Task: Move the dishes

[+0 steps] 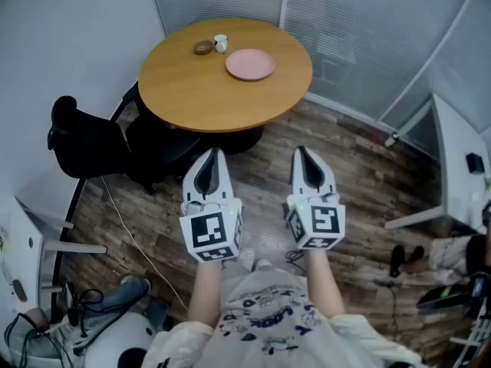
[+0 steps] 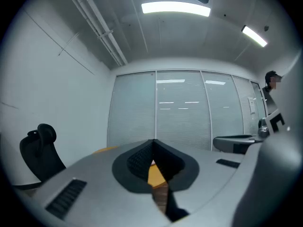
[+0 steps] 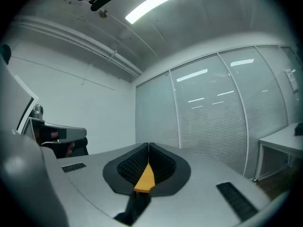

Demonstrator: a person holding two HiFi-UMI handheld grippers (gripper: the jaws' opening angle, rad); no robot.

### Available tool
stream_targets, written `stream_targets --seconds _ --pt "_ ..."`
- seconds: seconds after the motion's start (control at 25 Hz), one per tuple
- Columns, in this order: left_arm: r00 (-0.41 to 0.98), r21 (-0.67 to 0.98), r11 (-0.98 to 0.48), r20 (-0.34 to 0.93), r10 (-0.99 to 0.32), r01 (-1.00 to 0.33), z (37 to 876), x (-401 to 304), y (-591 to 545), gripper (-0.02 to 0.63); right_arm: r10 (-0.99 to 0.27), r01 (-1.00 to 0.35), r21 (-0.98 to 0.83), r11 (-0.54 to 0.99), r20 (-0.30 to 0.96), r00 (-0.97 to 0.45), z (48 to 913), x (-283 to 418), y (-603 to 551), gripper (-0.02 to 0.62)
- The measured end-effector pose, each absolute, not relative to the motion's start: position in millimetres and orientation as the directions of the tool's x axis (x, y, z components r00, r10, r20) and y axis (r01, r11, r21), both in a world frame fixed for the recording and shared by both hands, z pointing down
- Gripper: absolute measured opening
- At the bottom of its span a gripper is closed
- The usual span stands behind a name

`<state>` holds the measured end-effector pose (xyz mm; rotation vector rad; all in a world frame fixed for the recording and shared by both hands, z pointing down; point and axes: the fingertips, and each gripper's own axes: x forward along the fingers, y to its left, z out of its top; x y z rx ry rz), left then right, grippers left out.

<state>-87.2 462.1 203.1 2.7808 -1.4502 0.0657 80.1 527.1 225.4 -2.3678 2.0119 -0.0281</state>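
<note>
— Where are the dishes?

— All three sit on the round wooden table [image 1: 192, 90], at upper centre of the head view. The pink plate [image 1: 250, 64] lies toward the table's right side. The white cup [image 1: 221, 43] and a small brown bowl [image 1: 202, 47] stand just beside each other, up and to the left of the plate.

— And the grippers?

— Both are lower in the frame, over the plank floor [image 1: 368, 179] and well apart from the table. The left gripper [image 1: 212, 153] and the right gripper [image 1: 301, 150] are side by side and point level toward the table.

— Jaws?

— Together on both, tips meeting, nothing between them. Each gripper view shows only a sliver of orange tabletop behind the closed tips.

— Anything else nearby?

— A black office chair [image 1: 84, 140] stands at the left, beside the table.
</note>
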Motion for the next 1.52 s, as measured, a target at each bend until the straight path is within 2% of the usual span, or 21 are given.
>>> stream_targets --seconds 1.0,1.52 --pt "0.597 0.001 -0.598 0.063 -0.800 -0.802 222 -109 402 0.003 -0.982 -0.981 -0.053 -0.188 0.003 0.188 239 62 473 0.006" --pt "0.570 0.009 -0.573 0.099 -0.815 -0.820 233 -79 363 0.003 -0.987 -0.985 -0.070 -0.158 0.027 0.156 246 93 430 0.006"
